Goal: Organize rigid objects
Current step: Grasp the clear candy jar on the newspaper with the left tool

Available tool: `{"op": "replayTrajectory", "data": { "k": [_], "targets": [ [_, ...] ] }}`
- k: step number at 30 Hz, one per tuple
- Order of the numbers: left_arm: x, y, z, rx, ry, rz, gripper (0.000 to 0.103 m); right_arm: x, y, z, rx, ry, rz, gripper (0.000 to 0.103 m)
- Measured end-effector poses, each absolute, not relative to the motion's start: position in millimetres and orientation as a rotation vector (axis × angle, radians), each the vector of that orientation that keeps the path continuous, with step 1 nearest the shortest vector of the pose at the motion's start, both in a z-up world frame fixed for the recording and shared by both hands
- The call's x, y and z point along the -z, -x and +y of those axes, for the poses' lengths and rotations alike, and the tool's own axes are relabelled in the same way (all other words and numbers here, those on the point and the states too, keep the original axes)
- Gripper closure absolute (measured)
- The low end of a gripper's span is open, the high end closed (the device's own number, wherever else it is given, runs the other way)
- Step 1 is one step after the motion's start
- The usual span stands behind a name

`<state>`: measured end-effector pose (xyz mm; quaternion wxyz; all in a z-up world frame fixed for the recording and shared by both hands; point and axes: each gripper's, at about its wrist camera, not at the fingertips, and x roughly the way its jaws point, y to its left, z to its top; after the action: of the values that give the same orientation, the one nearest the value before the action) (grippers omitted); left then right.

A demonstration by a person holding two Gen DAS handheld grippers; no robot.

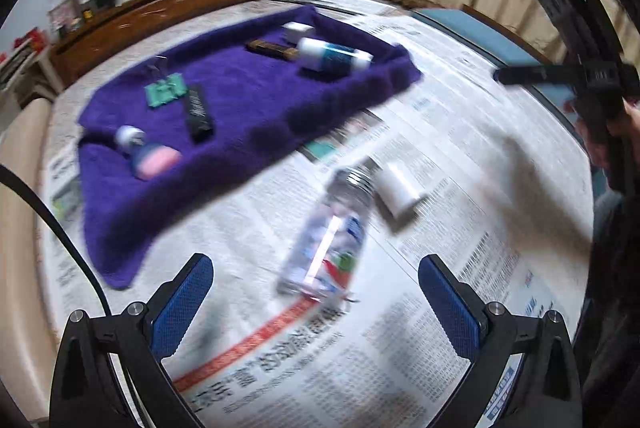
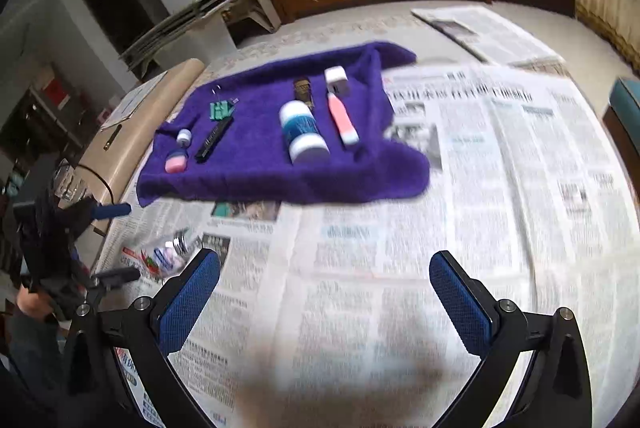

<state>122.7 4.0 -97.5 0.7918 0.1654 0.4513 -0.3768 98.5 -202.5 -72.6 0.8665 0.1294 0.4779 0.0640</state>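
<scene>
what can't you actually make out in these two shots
- Clear bottle, left wrist view: motion blur smears the label; in the right wrist view the right gripper's finger partly covers it.
- White cap, left wrist view: blurred; absent from the right wrist view.
- Pink tube on the purple towel, right wrist view: not visible in the left wrist view.
- Newspaper text: blurred in both views.

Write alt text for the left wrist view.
The open left gripper hovers over newspaper where a clear bottle lies beside its white cap. Beyond, a purple towel holds small items.
</scene>
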Motion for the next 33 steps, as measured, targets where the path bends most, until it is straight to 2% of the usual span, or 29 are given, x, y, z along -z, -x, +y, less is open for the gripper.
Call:
{"op": "replayTrajectory", "data": {
  "k": [8,10,13,17,20,22,33],
  "targets": [
    [117,-121,-13,0.9,-0.438,0.96,0.001,60,-97,-189,-0.168,-0.303,0.973,0.0],
    [122,-119,-15,0.914,-0.471,0.954,0.007,60,-96,-185,-0.173,-0.295,0.972,0.0],
    [123,-116,-18,0.932,-0.512,0.915,0.011,63,-98,-185,-0.171,-0.301,0.981,0.0],
    [124,-118,-18,0.938,-0.495,0.886,0.012,68,-98,-190,-0.158,-0.314,0.993,0.0],
    [121,-121,-16,0.917,-0.486,0.887,0.026,71,-97,-192,-0.154,-0.315,1.0,0.0],
    [118,-126,-13,0.888,-0.457,0.892,0.06,73,-95,-192,-0.153,-0.312,1.009,0.0],
    [114,-130,-9,0.787,-0.422,0.881,0.062,75,-95,-171,-0.187,-0.278,1.022,0.0]
  ]
}}
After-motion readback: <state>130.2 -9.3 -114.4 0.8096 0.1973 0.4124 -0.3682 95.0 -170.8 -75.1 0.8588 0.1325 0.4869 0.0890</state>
